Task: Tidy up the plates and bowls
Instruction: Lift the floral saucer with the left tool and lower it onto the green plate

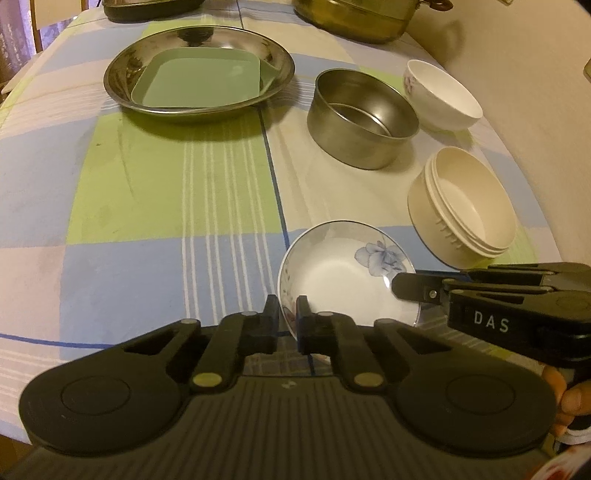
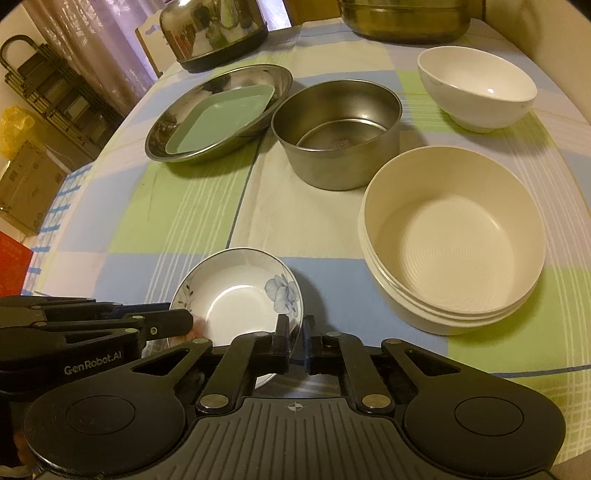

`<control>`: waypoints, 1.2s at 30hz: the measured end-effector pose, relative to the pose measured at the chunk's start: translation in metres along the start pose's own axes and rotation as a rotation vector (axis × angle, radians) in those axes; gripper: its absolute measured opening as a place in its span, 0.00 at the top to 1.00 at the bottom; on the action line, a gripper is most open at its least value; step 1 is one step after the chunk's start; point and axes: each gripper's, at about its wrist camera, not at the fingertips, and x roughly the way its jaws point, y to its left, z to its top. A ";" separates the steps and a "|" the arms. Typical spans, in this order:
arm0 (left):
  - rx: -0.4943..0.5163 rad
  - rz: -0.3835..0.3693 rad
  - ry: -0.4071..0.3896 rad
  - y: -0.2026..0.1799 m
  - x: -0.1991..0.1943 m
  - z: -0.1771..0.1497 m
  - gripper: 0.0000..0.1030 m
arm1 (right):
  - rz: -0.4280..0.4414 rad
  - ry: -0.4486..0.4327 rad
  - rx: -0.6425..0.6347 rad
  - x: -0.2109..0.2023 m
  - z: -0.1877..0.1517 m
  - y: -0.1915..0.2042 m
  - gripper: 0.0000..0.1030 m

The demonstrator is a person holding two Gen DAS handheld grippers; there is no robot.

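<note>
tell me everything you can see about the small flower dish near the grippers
The small flower dish is a shallow round white dish, ceramic-looking, glossy, with a thin dark rim, a blue flower on one inner side and dark leaf sprigs opposite. It is empty, on the checked tablecloth. The left gripper and the right gripper each pinch its rim on opposite sides.

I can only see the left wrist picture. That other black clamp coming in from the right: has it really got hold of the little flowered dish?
Observer: Yes. Its own camera shows the right gripper shut on the flowered dish, at its near rim.
Operator: What is the dark thing at the table's far left corner?
Observer: A domed steel pot on a black base, perhaps a kettle.
Operator: Anything beyond the table?
Observer: Black folded frames, likely chairs, and a yellow bag on the left.
</note>
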 end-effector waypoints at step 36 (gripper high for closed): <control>-0.058 0.040 -0.078 0.058 -0.021 0.057 0.92 | 0.068 -0.012 -0.043 0.026 0.067 0.045 0.94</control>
